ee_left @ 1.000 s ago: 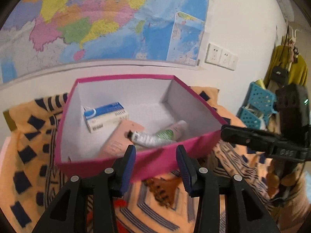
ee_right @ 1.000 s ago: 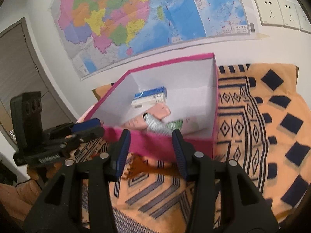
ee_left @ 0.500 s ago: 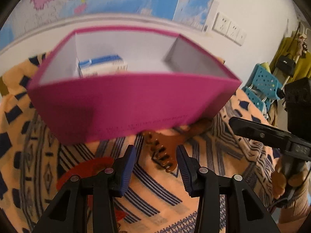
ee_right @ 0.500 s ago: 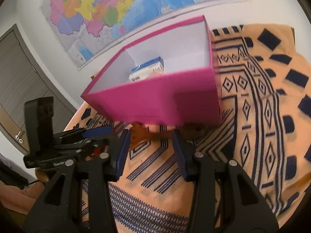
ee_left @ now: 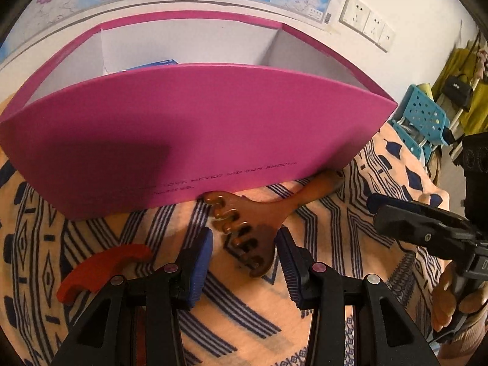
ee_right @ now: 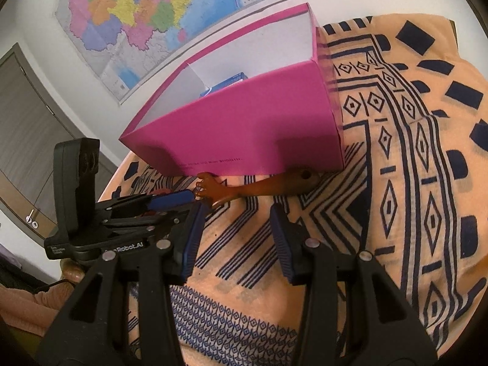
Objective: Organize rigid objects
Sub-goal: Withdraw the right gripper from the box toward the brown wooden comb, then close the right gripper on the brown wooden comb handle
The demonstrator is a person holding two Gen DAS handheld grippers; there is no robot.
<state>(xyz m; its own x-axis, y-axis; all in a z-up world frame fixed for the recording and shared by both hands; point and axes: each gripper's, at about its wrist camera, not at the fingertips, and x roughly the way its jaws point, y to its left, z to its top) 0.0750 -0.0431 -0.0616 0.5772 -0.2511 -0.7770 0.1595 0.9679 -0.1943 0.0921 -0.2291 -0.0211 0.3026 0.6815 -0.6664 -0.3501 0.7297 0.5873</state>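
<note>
On orange cloth with dark blue geometric pattern (ee_right: 396, 183), a brown wooden comb-shaped massager (ee_left: 253, 222) lies flat against the front wall of a magenta open-top cardboard box (ee_left: 195, 140). Left gripper (ee_left: 244, 259) hangs with jaws spread, toothed head of the massager between the blue pads (ee_left: 201, 259), contact unclear. Right gripper (ee_right: 235, 238), released, holds nothing. Red curved plastic piece (ee_left: 100, 271) lies at 9 o'clock of the left gripper. Blue carton (ee_right: 225, 84) shows inside the box.
</note>
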